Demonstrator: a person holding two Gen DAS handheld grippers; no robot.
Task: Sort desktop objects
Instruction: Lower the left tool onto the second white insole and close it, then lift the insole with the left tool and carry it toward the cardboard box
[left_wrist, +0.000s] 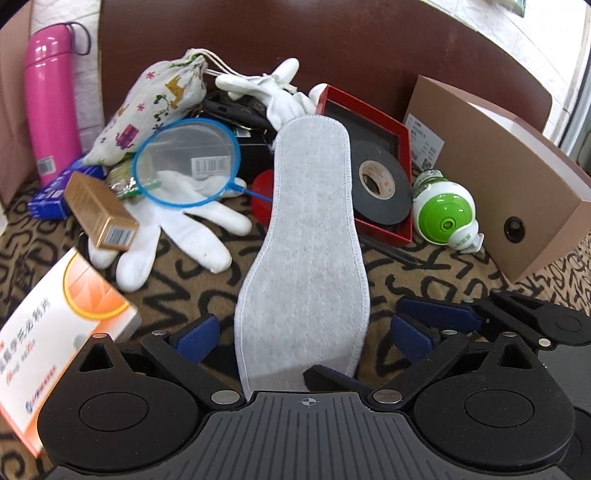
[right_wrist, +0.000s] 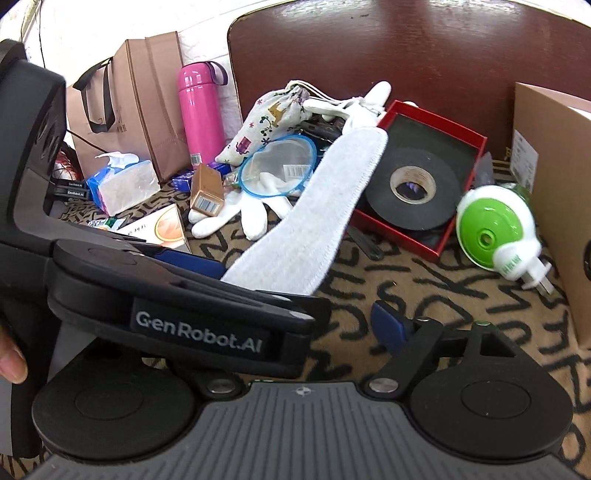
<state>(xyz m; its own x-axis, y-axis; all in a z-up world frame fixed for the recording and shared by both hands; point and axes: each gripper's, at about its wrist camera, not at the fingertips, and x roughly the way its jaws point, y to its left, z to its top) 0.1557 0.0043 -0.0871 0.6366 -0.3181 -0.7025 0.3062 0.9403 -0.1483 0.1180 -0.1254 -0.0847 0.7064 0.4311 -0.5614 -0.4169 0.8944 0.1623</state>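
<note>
A grey shoe insole (left_wrist: 310, 236) runs from between my left gripper's (left_wrist: 304, 334) open jaws up onto the pile; its heel lies between the blue pads (left_wrist: 195, 338), which stand apart from it. In the right wrist view the insole (right_wrist: 314, 210) stretches diagonally, its near end hidden behind the left gripper body (right_wrist: 192, 317). My right gripper (right_wrist: 295, 317) is open; only its right blue pad (right_wrist: 388, 326) shows, the left one is hidden. White gloves (left_wrist: 177, 229), a blue-rimmed net (left_wrist: 186, 164) and a printed cloth pouch (left_wrist: 151, 107) lie in the pile.
A red tray (left_wrist: 400, 147) holds a black tape roll (left_wrist: 380, 184). A green-white plug-in device (left_wrist: 443, 214) lies beside a brown box (left_wrist: 517, 192). A pink flask (left_wrist: 50, 99), gold box (left_wrist: 101, 210), orange medicine box (left_wrist: 55, 332), tissue pack (right_wrist: 123, 184) and paper bag (right_wrist: 144, 103) stand left.
</note>
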